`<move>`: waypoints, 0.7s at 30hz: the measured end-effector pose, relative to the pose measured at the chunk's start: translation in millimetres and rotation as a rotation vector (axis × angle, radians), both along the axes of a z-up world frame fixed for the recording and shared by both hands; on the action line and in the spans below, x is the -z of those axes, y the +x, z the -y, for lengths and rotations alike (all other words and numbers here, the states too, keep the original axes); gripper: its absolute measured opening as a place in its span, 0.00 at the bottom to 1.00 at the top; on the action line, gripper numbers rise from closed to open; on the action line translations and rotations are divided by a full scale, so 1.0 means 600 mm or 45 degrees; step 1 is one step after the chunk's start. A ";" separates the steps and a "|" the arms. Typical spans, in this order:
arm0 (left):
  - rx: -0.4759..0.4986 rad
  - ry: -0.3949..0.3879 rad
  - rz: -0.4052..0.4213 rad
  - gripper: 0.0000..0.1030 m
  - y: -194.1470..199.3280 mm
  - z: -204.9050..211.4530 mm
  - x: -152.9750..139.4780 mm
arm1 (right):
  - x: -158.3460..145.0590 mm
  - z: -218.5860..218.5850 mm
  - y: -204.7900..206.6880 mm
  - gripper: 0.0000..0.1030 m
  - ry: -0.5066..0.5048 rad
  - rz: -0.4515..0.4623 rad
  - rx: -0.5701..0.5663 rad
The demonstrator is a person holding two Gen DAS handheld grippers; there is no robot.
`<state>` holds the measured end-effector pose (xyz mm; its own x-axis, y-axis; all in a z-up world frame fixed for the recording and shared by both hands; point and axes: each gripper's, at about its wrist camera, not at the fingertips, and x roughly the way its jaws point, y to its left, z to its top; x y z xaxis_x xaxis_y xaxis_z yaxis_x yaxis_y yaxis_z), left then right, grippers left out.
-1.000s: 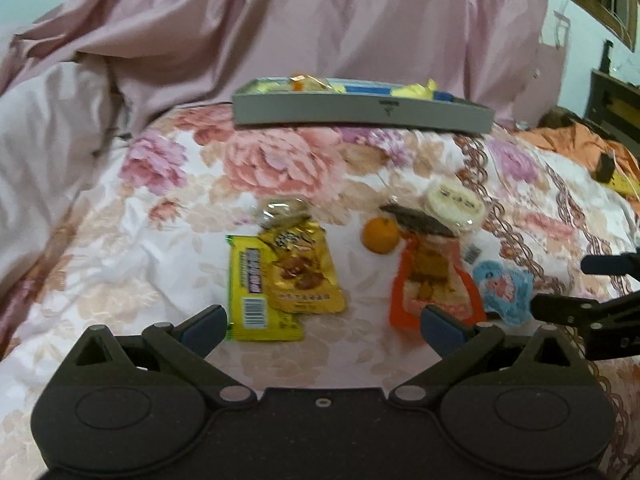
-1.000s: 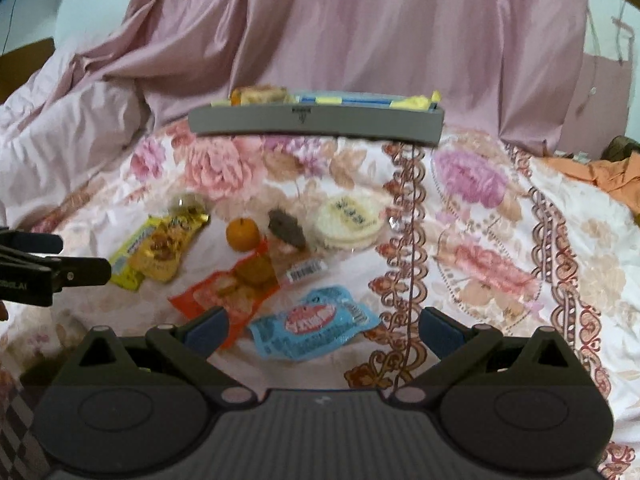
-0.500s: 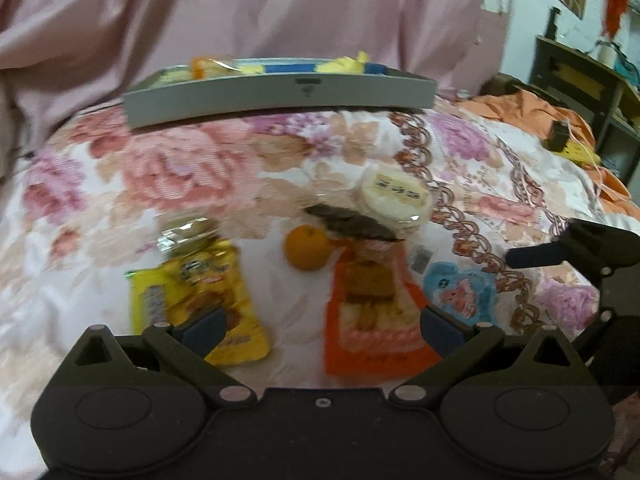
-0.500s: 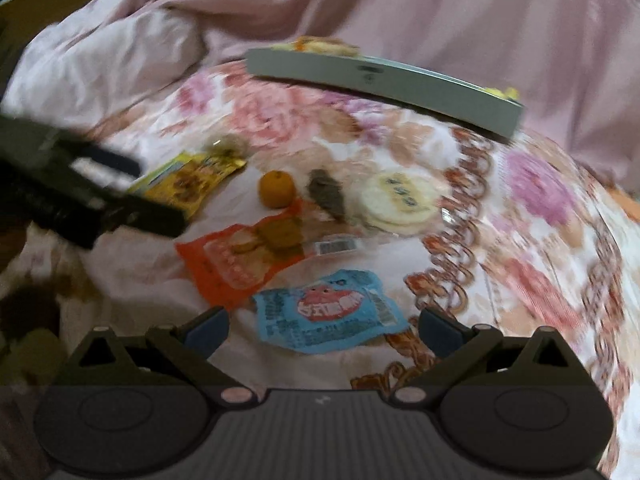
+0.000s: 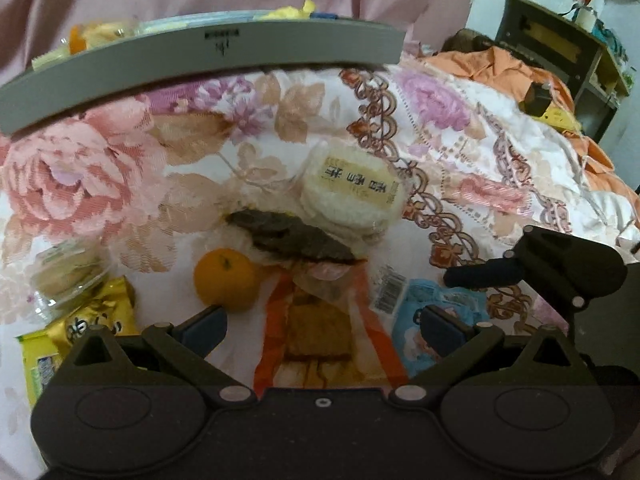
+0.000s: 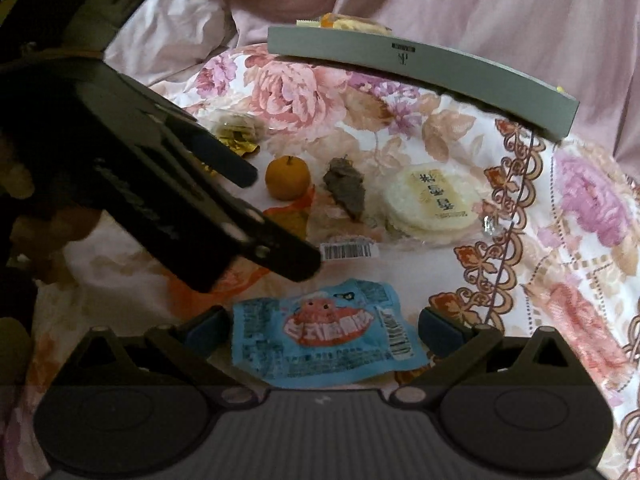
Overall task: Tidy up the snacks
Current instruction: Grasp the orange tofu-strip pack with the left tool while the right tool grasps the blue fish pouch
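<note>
Right wrist view: the right gripper (image 6: 322, 330), jaws spread wide, straddles a blue snack packet (image 6: 324, 336) on the floral bedspread (image 6: 580, 248); the left gripper (image 5: 320, 326) is open over an orange packet (image 5: 320, 336)

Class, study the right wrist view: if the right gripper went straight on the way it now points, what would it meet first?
Most likely the blue snack packet, lying flat on the floral bedspread between the open jaws of the right gripper. Depth is unclear; if it passed above, the round rice cracker pack lies further on.

rice cracker pack (image 6: 434, 202): Chinese characters, unclear; barcode label (image 6: 349, 250); grey tray (image 6: 460, 74): small illegible logo
</note>
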<state>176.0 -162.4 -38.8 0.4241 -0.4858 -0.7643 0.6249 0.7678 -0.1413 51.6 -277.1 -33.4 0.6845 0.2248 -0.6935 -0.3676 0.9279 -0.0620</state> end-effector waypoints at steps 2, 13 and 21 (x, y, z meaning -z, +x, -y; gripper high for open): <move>-0.004 0.023 -0.015 0.99 0.008 0.007 0.006 | 0.000 0.005 0.006 0.99 0.022 -0.021 0.004; 0.044 0.033 -0.003 0.95 0.003 -0.011 0.007 | -0.010 0.017 0.009 0.89 -0.012 -0.111 -0.024; 0.091 0.090 0.009 0.97 0.000 0.001 0.011 | -0.018 0.032 0.009 0.89 -0.101 -0.098 0.024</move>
